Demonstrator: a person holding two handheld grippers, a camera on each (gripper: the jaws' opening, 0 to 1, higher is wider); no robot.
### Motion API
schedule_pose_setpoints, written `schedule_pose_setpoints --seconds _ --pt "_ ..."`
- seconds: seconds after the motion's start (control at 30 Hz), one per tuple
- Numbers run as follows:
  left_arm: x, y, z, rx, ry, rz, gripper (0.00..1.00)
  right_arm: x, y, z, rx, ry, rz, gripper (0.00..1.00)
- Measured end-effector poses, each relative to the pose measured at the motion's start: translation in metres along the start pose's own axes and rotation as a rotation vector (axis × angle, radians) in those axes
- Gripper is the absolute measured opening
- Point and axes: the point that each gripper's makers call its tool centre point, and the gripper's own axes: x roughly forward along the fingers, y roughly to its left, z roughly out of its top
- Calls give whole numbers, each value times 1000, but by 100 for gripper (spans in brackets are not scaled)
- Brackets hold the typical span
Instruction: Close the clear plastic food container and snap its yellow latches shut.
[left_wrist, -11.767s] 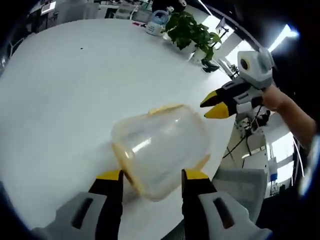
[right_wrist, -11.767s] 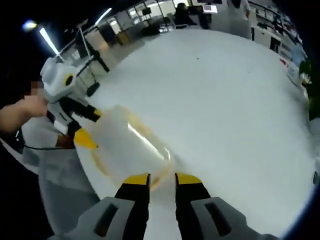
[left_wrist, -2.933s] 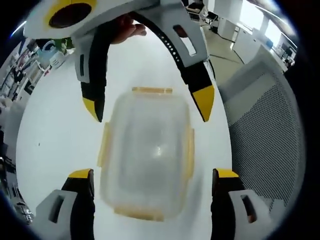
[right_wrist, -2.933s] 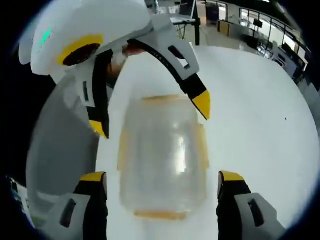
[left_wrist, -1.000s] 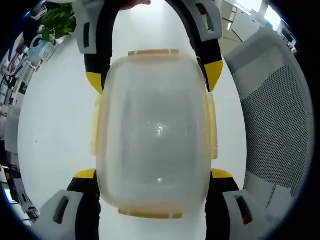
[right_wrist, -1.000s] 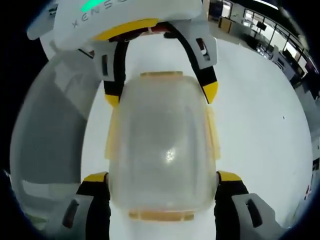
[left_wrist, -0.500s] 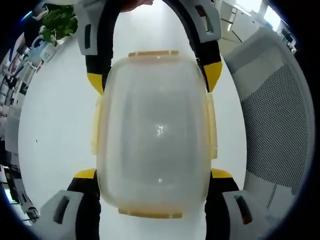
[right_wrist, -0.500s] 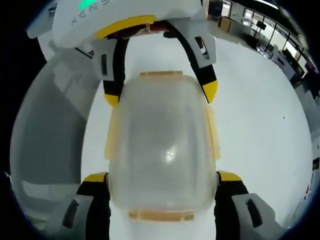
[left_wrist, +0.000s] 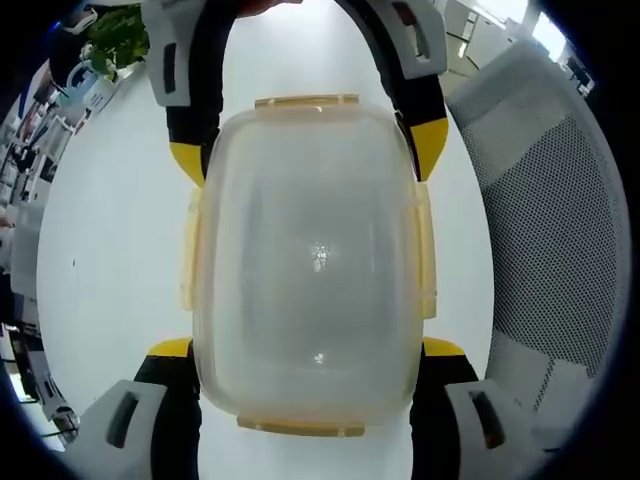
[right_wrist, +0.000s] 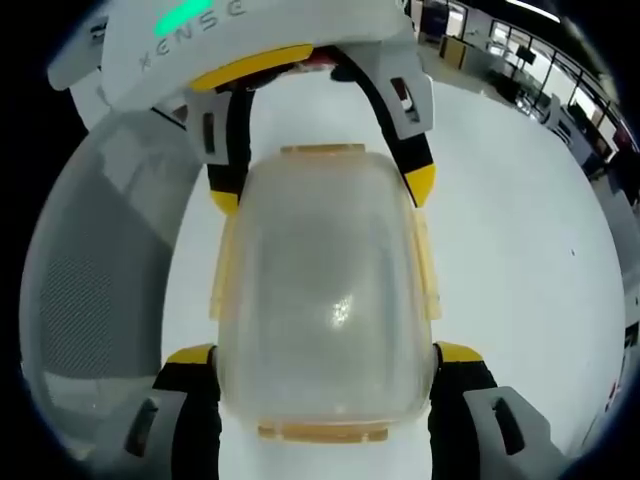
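The clear plastic container (left_wrist: 310, 270) with pale yellow latches (left_wrist: 187, 250) on its sides sits over the white table (left_wrist: 110, 250), seen from above in the left gripper view. My left gripper (left_wrist: 307, 348) has both jaws pressed against the container's near corners. My right gripper (left_wrist: 308, 150) comes in from the top and clamps the far end. In the right gripper view the container (right_wrist: 325, 290) is held the same way. My right gripper (right_wrist: 325, 352) grips the near end and my left gripper (right_wrist: 321, 190) the far end. I cannot tell whether the latches (right_wrist: 428, 270) are snapped.
A grey mesh chair (left_wrist: 545, 250) stands close to the table edge, also seen as the chair (right_wrist: 90, 300) in the right gripper view. A green plant (left_wrist: 118, 30) and small items sit at the table's far side. Open white table (right_wrist: 530, 260) lies beyond the container.
Over the last second almost nothing has moved. Since 2.9 s ago both grippers have come in closer and their jaws now press on the container's ends.
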Motion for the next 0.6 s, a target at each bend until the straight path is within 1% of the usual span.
schedule_pose_setpoints --seconds 0.13,0.6 --pt "-1 0 -6 -3 3 0 88 2 0 4 -3 -6 1 87" --pt "-3 -1 -18 -10 18 1 88 7 0 16 -10 -17 4 87"
